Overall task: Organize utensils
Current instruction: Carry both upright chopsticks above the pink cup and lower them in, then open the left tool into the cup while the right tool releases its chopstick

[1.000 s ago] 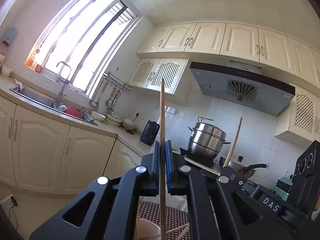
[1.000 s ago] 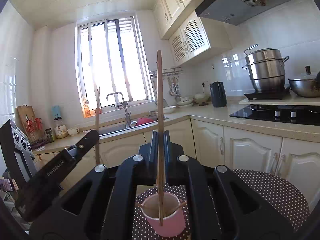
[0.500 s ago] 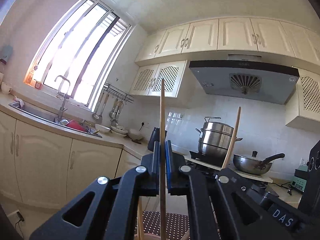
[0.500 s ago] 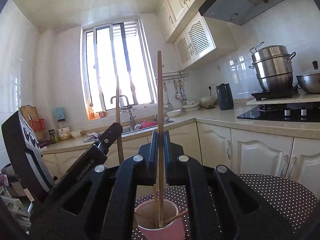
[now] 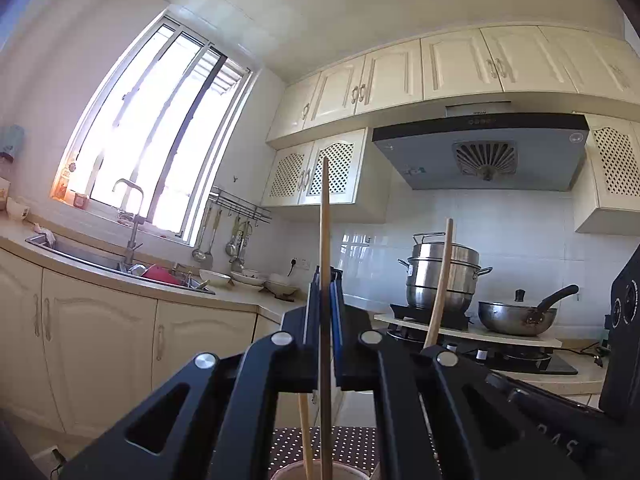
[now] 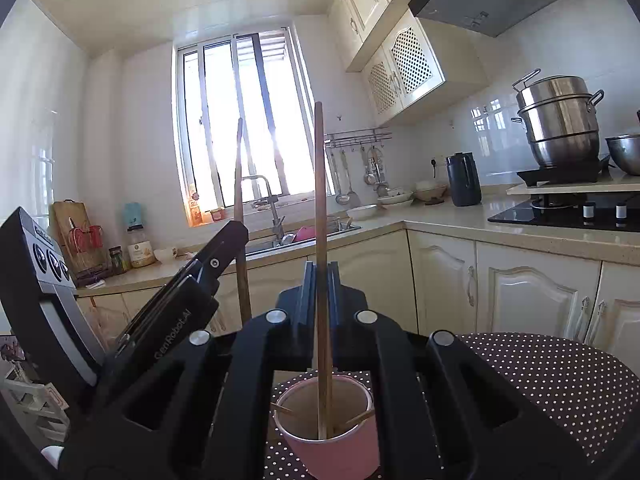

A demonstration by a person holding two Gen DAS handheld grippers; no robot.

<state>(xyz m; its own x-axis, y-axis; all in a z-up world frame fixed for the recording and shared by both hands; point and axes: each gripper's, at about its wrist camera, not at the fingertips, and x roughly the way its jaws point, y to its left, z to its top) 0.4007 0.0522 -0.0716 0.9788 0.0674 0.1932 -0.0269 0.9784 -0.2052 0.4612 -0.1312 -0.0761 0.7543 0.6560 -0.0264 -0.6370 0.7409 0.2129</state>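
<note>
Closest in, the right gripper (image 6: 320, 280) has its jaws pinched tight on a wooden chopstick (image 6: 320, 240), held upright, its lower tip already down inside the pink cup (image 6: 332, 436). The cup stands on the dotted stool (image 6: 560, 380), near its left edge as the right wrist view shows it. Two more sticks lean across the cup's inside, so there's the first worry: let go with the tip resting on those and this one may tip out over the rim.

The left gripper (image 5: 325, 312) is clamped just as narrowly on its own chopstick (image 5: 325, 240), also upright, with the cup's rim (image 5: 320, 470) barely showing at the bottom edge. Whether that tip has cleared the rim cannot be told. Both tools crowd one small mouth, and the left gripper's black body (image 6: 172, 316) sits just beside the right one. A nudge between them could knock the light cup over.

Further back, the counter (image 6: 440, 220), the sink (image 6: 304, 236) and the steamer pot (image 6: 560, 120) stand well apart from all this.
</note>
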